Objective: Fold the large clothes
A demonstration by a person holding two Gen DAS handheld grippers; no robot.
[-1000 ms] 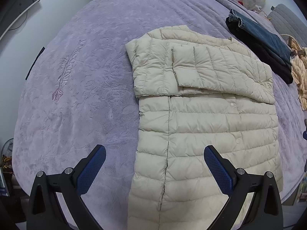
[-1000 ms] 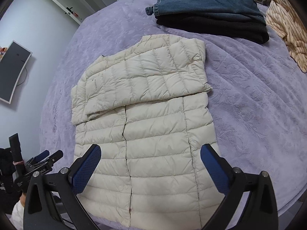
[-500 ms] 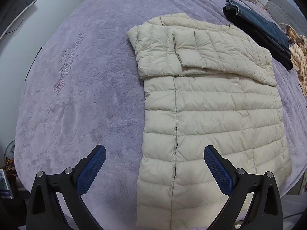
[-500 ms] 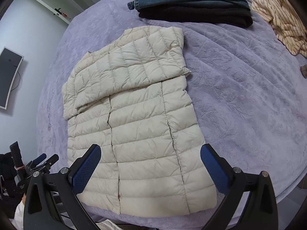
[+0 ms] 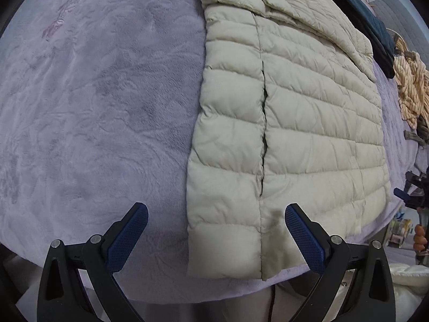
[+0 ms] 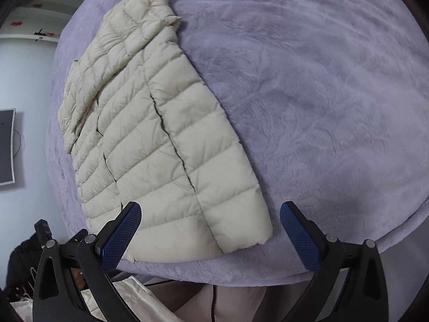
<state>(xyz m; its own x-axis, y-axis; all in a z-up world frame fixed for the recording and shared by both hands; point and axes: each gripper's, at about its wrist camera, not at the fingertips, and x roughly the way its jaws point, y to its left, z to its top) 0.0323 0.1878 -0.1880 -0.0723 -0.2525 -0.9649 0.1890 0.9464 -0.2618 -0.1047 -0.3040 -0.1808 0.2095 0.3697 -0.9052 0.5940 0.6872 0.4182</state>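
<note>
A cream quilted puffer jacket [image 5: 308, 112] lies flat on the purple bed cover [image 5: 93, 107], its sleeves folded across the chest and its hem at the bed's near edge. My left gripper [image 5: 215, 232] is open and empty, its fingers straddling the hem's left corner from just above. In the right wrist view the jacket [image 6: 161, 139] runs up and left, and my right gripper [image 6: 210, 230] is open and empty over the hem's right corner. The purple cover [image 6: 321, 94] fills the right side there.
Folded dark jeans and black garment [image 5: 375, 26] and a striped yellow cloth [image 5: 410, 86] lie beyond the jacket on the right. A white garment [image 6: 128, 297] lies below the bed edge. A monitor [image 6: 6, 147] hangs on the left wall.
Both grippers have dropped and pulled back toward the jacket's hem at the near bed edge; the jacket now looks much closer. Both stayed open. The jacket has not moved.
</note>
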